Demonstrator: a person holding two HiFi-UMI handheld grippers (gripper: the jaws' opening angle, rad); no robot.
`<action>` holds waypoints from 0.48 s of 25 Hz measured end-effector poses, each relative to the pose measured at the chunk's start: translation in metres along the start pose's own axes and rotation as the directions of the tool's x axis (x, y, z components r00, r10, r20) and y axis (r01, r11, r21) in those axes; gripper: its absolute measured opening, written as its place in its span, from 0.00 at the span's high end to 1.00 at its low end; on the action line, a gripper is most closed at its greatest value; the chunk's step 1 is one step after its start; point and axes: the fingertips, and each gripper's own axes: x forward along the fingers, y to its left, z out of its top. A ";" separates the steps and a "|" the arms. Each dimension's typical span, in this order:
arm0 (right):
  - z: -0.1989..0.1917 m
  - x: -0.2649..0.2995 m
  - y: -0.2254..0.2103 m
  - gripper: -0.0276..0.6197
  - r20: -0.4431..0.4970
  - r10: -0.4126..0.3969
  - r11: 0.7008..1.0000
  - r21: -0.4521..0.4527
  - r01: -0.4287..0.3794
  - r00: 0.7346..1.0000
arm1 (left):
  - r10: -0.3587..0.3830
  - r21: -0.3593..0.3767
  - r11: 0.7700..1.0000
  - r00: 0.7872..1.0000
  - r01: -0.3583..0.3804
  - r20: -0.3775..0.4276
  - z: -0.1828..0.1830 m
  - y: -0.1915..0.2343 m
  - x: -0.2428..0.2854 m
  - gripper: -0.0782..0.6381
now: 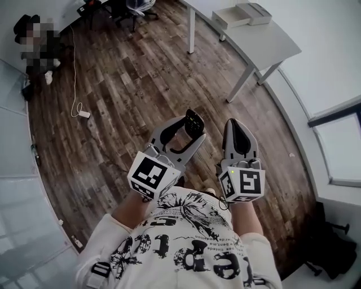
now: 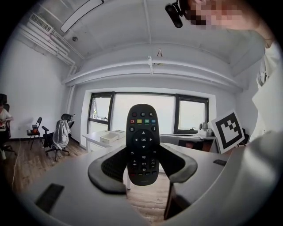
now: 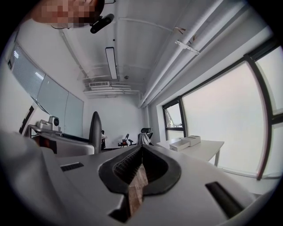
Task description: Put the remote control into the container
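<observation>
The black remote control (image 1: 195, 120) stands upright between the jaws of my left gripper (image 1: 192, 128), held in front of my chest above the floor. In the left gripper view the remote (image 2: 142, 132) faces the camera with its buttons, and the left gripper (image 2: 142, 170) is shut on its lower half. My right gripper (image 1: 234, 125) hovers beside it, shut and holding nothing; in its own view the right gripper (image 3: 141, 155) has its pads pressed together. An open white box (image 1: 230, 17) with its lid (image 1: 255, 12) beside it sits on a white table (image 1: 265, 42) far ahead to the right.
Wooden floor (image 1: 130, 84) lies between me and the table. A power strip with a cable (image 1: 83, 114) lies on it to the left. Office chairs (image 1: 132, 8) and a seated person are at the far back. A window wall runs along the right, a dark bag (image 1: 333, 248) near it.
</observation>
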 end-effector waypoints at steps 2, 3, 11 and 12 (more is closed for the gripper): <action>0.005 0.021 0.021 0.95 0.029 -0.008 1.000 -0.004 0.009 1.000 | 0.013 -0.006 1.000 1.000 -0.013 0.011 0.004 0.031 -0.010 0.56; 0.008 0.030 0.030 0.95 0.042 -0.009 1.000 -0.006 0.009 0.999 | 0.020 -0.012 1.000 1.000 -0.020 0.012 0.005 0.044 -0.015 0.56; -0.006 0.093 0.078 0.95 0.001 0.050 0.999 -0.008 -0.050 0.999 | 0.088 -0.059 0.994 0.996 -0.087 0.001 -0.006 0.120 -0.038 0.56; -0.007 0.100 0.077 0.95 -0.004 0.060 0.998 -0.007 -0.060 0.998 | 0.099 -0.062 0.993 0.995 -0.098 -0.002 -0.006 0.125 -0.035 0.56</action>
